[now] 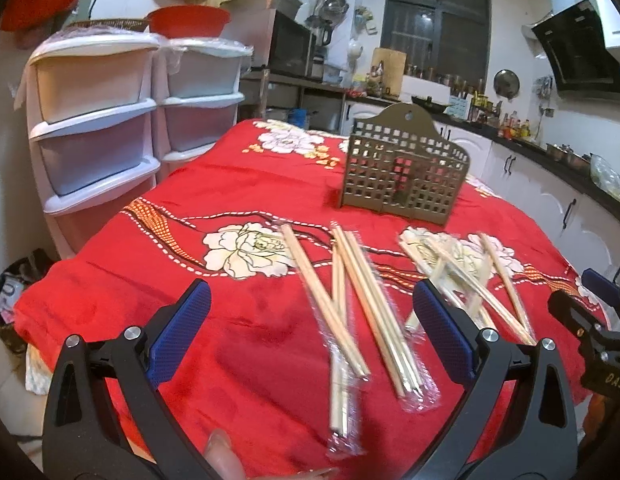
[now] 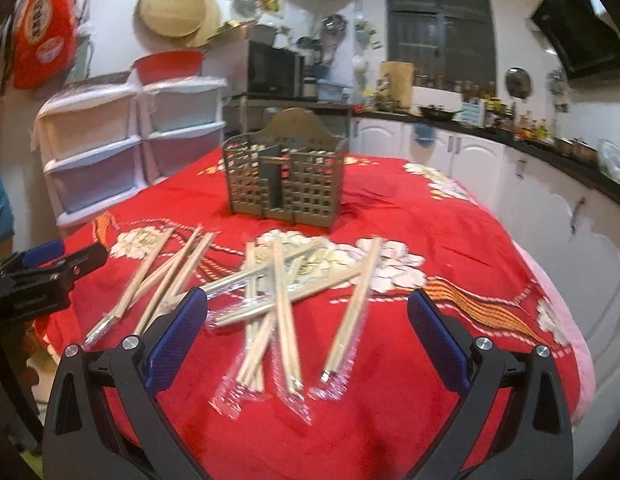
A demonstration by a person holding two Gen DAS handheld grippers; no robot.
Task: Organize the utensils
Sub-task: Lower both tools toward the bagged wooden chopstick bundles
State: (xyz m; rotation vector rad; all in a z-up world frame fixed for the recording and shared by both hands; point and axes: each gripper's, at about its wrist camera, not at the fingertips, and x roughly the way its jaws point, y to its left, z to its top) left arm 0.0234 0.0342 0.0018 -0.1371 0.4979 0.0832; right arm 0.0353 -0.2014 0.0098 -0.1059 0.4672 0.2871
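Observation:
Several pairs of wooden chopsticks in clear plastic sleeves lie scattered on the red flowered cloth, one group [image 1: 350, 304] in the left wrist view and another pile [image 2: 278, 304] in the right wrist view. A brown perforated utensil holder [image 1: 402, 172] stands upright behind them, also seen in the right wrist view [image 2: 286, 184]. My left gripper [image 1: 310, 332] is open and empty, hovering over the near chopsticks. My right gripper [image 2: 306, 336] is open and empty above its pile. Each gripper shows at the edge of the other's view [image 1: 590, 320], [image 2: 50, 272].
White plastic drawer units [image 1: 102, 120] stand left of the table [image 1: 190, 208]. White kitchen cabinets with a dark counter [image 1: 550, 184] run along the right. The table's near edge drops off just below both grippers.

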